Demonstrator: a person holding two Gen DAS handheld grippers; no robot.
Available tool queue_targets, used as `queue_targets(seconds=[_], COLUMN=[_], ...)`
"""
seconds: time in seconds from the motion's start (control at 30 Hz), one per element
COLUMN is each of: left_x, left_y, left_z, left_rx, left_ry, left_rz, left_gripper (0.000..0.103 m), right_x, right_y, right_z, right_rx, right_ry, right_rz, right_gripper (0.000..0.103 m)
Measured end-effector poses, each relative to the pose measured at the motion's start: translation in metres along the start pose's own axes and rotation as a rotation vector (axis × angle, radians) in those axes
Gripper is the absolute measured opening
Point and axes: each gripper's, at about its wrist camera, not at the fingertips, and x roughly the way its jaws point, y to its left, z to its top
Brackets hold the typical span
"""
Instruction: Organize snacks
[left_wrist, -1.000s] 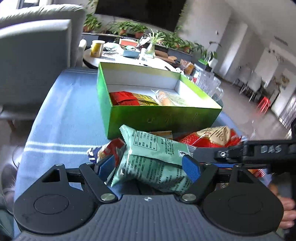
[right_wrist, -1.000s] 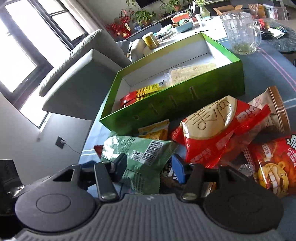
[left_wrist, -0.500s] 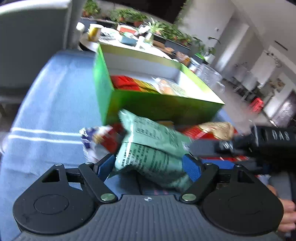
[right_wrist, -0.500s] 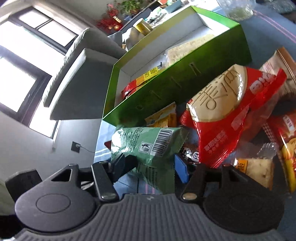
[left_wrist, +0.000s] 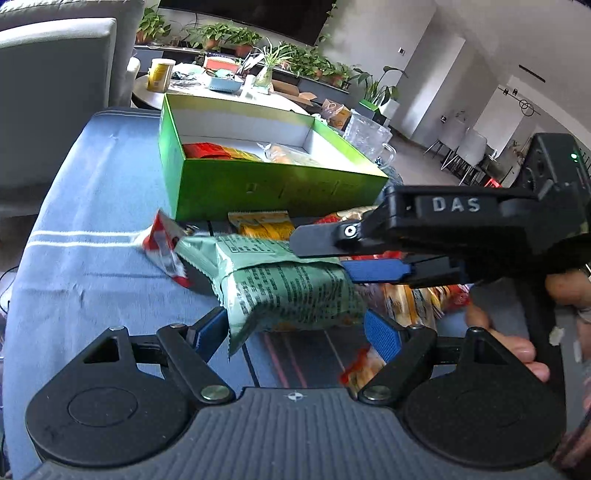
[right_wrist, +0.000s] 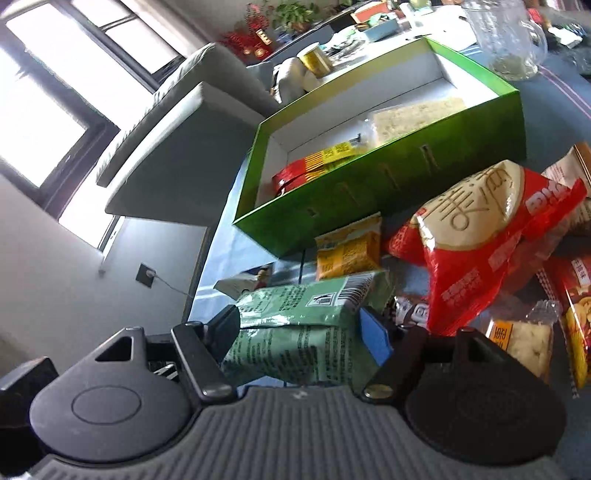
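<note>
A pale green snack bag sits crosswise between the blue pads of my left gripper, which is shut on it just above the blue cloth. My right gripper reaches in from the right at the bag's far end. In the right wrist view the same green bag fills the gap of the right gripper, whose jaws are opening around it. Behind stands the open green box, holding a red-and-yellow packet and a clear-wrapped one.
Loose snacks lie before the box: a yellow packet, a big red biscuit bag, a cracker pack, and a red-white wrapper. A glass mug stands beyond the box. A grey armchair is on the left. A hand holds the right gripper.
The right gripper's jaws have spread wider around the green bag. The left gripper has shifted with the bag, and the right gripper now reaches further into the left wrist view.
</note>
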Motion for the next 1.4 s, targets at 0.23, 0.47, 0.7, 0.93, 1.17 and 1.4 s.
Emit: queue_targets(seconds=[0.23,0.47,0.7,0.93,1.17,1.4], left_x=[-0.005,-0.026,0.002,0.001,0.015,0.014], left_y=[0.014,0.026,0.031,0.036,0.051,0.051], left_z=[-0.018,-0.006,0.004,0.005,0.005,0.0], left_rx=[-0.014,-0.079,-0.112,-0.155,-0.198,-0.183], left_ry=[0.067,-0.04,0.002,-0.006,0.02,0.002], left_rz=[0.06,0.081,0.133,0.121,0.159,0.166], left_gripper=[0.078,0.078,0.078,0.078,0.083,0.084], right_x=[0.011,-0.005,0.007,0.016,0.022,0.022], right_y=[-0.008,-0.02,-0.016,-0.014,-0.013,-0.009], right_z=[-0.012,-0.005,-0.009,-0.006,-0.01,-0.015], right_rx=[0.01,0.03,0.006,0.035,0.041,-0.014], right_ry=[0.091,0.024,0.061,0.099,0.104,0.088], right_rz=[0.008,-0.021,-0.032,-0.015,-0.023,-0.046], right_gripper=[0.073,0.073,0.072,0.067,0.066,0.061])
